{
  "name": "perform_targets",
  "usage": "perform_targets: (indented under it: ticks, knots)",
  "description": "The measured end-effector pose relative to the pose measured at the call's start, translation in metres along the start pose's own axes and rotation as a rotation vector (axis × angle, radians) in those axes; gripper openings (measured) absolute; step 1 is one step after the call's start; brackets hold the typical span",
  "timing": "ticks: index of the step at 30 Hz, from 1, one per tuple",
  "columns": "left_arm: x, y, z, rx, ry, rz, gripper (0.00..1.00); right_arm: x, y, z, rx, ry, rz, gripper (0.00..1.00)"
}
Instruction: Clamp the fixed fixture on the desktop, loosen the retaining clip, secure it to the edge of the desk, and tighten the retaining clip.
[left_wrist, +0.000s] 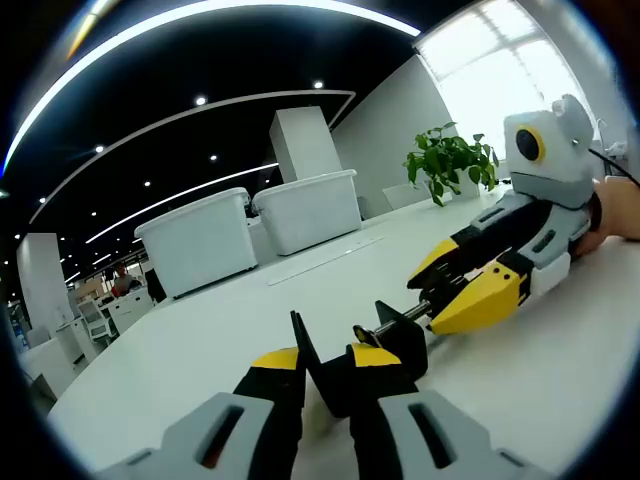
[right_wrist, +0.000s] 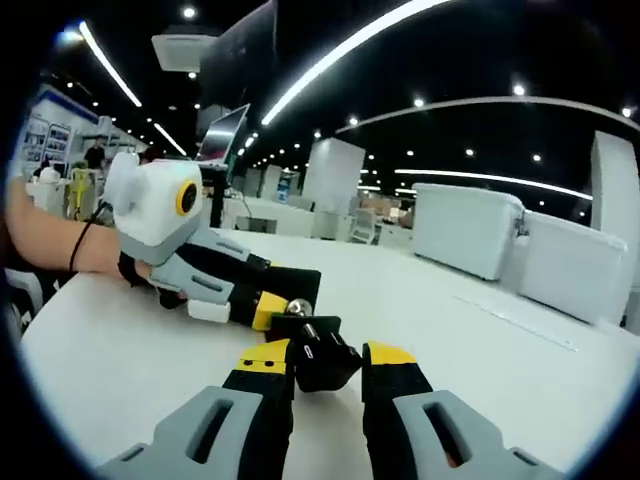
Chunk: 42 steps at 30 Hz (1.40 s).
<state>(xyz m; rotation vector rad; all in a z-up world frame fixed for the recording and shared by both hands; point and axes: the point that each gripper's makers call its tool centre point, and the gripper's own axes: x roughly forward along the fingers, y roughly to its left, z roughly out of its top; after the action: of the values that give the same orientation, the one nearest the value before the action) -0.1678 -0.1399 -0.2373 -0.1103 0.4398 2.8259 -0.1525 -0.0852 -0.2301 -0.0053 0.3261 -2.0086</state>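
Gripping the clamp (left_wrist: 345, 370) with our left hand-held gripper (left_wrist: 325, 365), we pinch its screw (left_wrist: 400, 315) with the right hand-held gripper (left_wrist: 455, 290) over the desk (left_wrist: 200, 340).

The fixture (left_wrist: 350, 372) lies on the desk (left_wrist: 200, 340) between both hand-held grippers; two bins (left_wrist: 250, 230) stand behind it.

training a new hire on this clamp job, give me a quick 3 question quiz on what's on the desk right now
1. True or false: the black clamp fixture lies on the white desk, between the left gripper's fingers.
2. What stands behind the fixture? A) white bins B) a red toolbox C) a ladder
3. What touches the clamp's screw end?

Key: 1 true. 2 A. 3 the right gripper.
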Motion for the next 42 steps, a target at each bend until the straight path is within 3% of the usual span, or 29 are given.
perform_targets:
  ticks: [4, 9, 13, 19, 23, 27, 31, 38, 42]
  knots:
    - [0.000, 0.000, 0.000, -0.001, 0.000, 0.000, 0.16, 0.000, -0.001, -0.001, 0.049, 0.005, -0.011, 0.26]
    - [0.001, 0.000, 0.000, 0.000, -0.001, -0.003, 0.17, 0.000, -0.001, -0.009, 0.048, 0.056, -0.016, 0.31]
    - [0.001, 0.000, 0.000, 0.000, -0.001, -0.004, 0.17, -0.001, 0.000, -0.001, 0.145, 0.011, -0.005, 0.38]
    - [0.001, 0.000, 0.000, 0.000, -0.002, -0.004, 0.17, -0.004, -0.001, 0.004, 0.268, -0.020, 0.028, 0.36]
    - [0.001, 0.000, 0.000, 0.000, -0.002, -0.005, 0.17, -0.003, -0.002, 0.001, 0.335, -0.006, 0.049, 0.31]
    - [0.001, 0.000, 0.000, 0.001, -0.002, -0.006, 0.17, -0.001, -0.015, -0.003, 0.392, 0.002, 0.044, 0.27]
    - [0.000, -0.001, 0.000, 0.001, -0.002, -0.005, 0.17, 0.001, -0.010, -0.009, 0.365, 0.038, 0.046, 0.27]
    - [0.000, -0.001, 0.000, 0.002, -0.003, -0.005, 0.17, -0.002, -0.004, -0.007, 0.327, 0.028, 0.054, 0.26]
    - [0.000, -0.001, 0.000, 0.002, -0.003, -0.005, 0.17, -0.002, 0.000, -0.005, 0.231, 0.021, 0.046, 0.26]
